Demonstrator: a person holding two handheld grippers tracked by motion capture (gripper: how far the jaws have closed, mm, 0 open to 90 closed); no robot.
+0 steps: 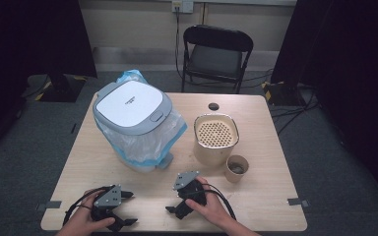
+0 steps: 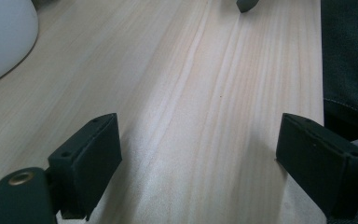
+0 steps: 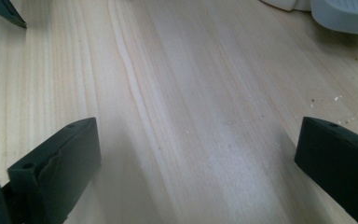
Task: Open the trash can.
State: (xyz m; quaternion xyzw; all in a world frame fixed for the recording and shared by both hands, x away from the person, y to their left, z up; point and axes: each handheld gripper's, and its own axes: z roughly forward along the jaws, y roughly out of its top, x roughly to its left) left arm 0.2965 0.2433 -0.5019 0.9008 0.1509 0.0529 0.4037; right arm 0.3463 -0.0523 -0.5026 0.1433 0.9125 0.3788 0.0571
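Wood table (image 1: pixel 142 184) bare between both grippers, left (image 1: pixel 126 209) and right (image 1: pixel 173 200), jaws wide, empty; start step, next reach for the cup (image 1: pixel 236 168).

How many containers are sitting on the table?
3: a lidded white bin with a plastic liner at the left, a beige container with a perforated top right of it, and a small paper cup beside that, nearer the person.
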